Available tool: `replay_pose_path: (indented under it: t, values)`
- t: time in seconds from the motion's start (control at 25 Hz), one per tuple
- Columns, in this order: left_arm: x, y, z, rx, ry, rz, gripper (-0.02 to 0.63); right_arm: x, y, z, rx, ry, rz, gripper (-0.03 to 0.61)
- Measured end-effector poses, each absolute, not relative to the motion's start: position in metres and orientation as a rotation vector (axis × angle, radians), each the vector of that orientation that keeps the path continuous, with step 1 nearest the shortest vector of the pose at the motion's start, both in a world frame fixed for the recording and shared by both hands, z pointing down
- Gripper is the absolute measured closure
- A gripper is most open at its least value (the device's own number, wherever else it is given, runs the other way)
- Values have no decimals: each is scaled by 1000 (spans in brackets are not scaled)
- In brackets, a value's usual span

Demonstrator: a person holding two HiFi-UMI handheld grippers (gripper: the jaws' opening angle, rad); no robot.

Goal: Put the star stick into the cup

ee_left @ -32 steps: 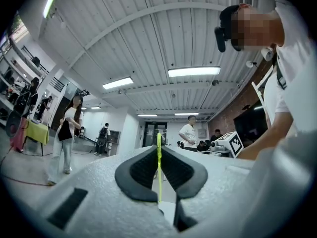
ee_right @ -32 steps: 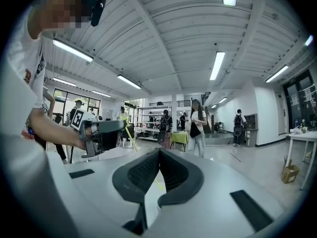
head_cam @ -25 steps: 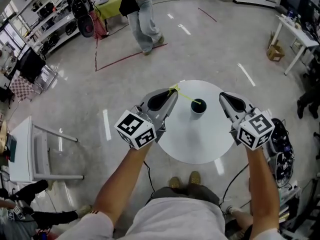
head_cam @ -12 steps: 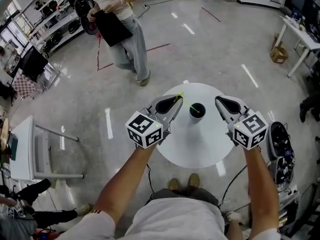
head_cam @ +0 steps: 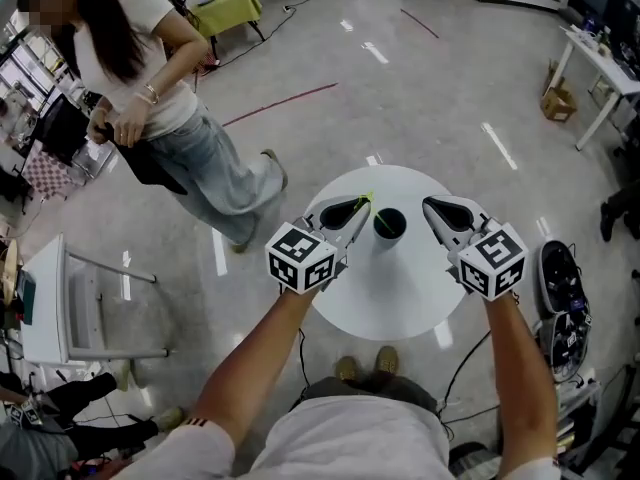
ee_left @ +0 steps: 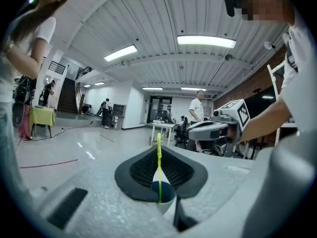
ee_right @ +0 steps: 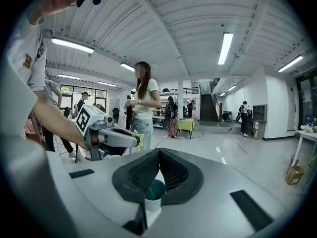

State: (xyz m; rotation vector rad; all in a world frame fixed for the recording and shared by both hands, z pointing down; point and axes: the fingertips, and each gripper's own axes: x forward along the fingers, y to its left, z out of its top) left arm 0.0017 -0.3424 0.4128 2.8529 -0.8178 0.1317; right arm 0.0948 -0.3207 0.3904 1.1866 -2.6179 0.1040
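Head view: the star stick (head_cam: 368,200) is a thin yellow-green rod topped by a small outlined star of the same colour. It sits above the white round table (head_cam: 380,303), pinched in the left gripper (head_cam: 355,210) just left of the cup (head_cam: 389,225). Left gripper view: the two ribbed black pads are closed on the rod, which runs straight up between them, its top poking past the pad tips. Its lower end lines up with the cup's dark opening; whether it is truly inside I cannot tell. The cup is white outside and dark teal within, and stands upright near the table's far half. Right gripper view: the star shows at the nose of the left gripper, tilted and clear of the cup, and a faint green line lies inside the cup's mouth. The right gripper (head_cam: 432,208) has its pads brought together at the tips with nothing between them — the cup is only seen beyond them. Pose: both bare forearms reach forward from the bottom of the head view, left forearm (head_cam: 255,363) and right forearm (head_cam: 520,368). The grippers angle inward so their noses flank the cup, left nose just beside it, right nose near its other side. Both are held roughly level above the tabletop. Markings: the left marker cube (head_cam: 302,258) and right marker cube (head_cam: 492,261) carry black-and-white square patterns — no letters legible. A bystander (head_cam: 170,118) in a white top stands well off to the left.
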Motion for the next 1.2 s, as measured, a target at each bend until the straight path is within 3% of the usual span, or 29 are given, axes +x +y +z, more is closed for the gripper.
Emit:
replay_pose_path:
  t: [1.2]
  values:
    - [20,-348,460,2772,-777,288,583,93,-319,416,1150,-2600,149,566]
